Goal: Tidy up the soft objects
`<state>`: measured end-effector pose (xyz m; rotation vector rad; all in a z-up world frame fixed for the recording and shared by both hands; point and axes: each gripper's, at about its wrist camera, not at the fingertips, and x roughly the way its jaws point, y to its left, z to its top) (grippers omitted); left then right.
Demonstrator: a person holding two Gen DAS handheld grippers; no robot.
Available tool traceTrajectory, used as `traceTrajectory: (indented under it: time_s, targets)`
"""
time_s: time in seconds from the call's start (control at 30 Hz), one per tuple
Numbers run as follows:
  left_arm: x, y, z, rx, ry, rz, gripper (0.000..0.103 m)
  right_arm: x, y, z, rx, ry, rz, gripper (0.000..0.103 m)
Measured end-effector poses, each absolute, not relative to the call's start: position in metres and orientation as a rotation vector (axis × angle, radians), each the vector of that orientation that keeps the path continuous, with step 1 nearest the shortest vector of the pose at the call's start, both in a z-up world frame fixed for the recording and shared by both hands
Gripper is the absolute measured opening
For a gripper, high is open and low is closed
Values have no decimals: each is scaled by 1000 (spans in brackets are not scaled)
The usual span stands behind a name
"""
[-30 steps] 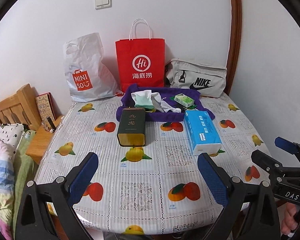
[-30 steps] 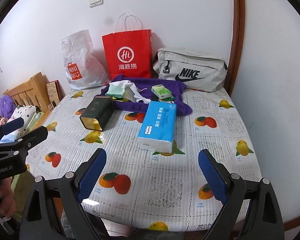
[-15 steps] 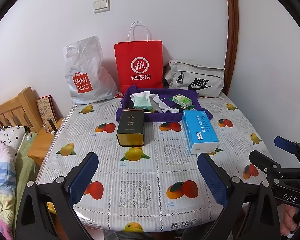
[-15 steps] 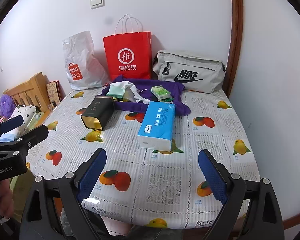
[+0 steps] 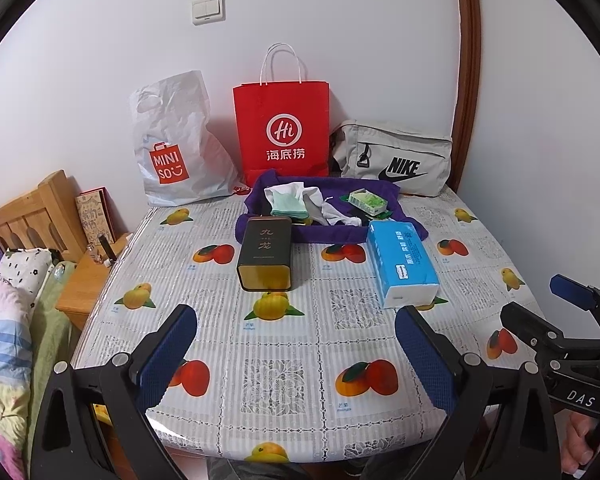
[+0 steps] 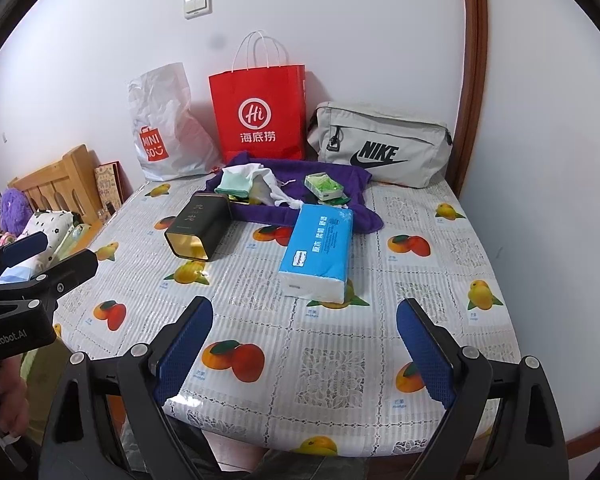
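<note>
A purple cloth lies at the back of the table with white and pale green fabric pieces and a small green pack on it. A blue tissue pack lies in front of it, right of a dark tin on its side. My left gripper and my right gripper are both open and empty, held over the table's near edge, well short of the objects.
A white Miniso bag, a red paper bag and a grey Nike bag stand against the back wall. A wooden headboard and bedding lie left of the table. A wall runs close on the right.
Both grippers have drawn back slightly from the table, so the objects look a little farther away. Both stay open and nothing on the table has moved.
</note>
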<state>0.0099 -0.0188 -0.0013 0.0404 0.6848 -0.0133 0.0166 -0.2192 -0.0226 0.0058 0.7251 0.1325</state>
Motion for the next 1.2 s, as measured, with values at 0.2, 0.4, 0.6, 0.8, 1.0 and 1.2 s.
traceTrajectory:
  time_s: [0.2, 0.4, 0.6, 0.8, 1.0, 1.2]
  targets:
    - [10, -18, -2, 37, 687, -15, 100, 17, -219, -22, 9, 725, 133, 92]
    - [10, -18, -2, 38, 687, -16, 100, 14, -218, -22, 12, 721, 138, 92]
    - [10, -18, -3, 35, 688, -15, 100, 12, -217, -22, 12, 723, 135, 92]
    - [10, -18, -3, 36, 688, -15, 100, 12, -217, -21, 12, 722, 137, 92]
    - [10, -17, -4, 36, 689, -13, 100, 12, -217, -21, 12, 722, 136, 92]
    - [9, -16, -5, 33, 690, -12, 100, 12, -216, -21, 12, 722, 134, 92]
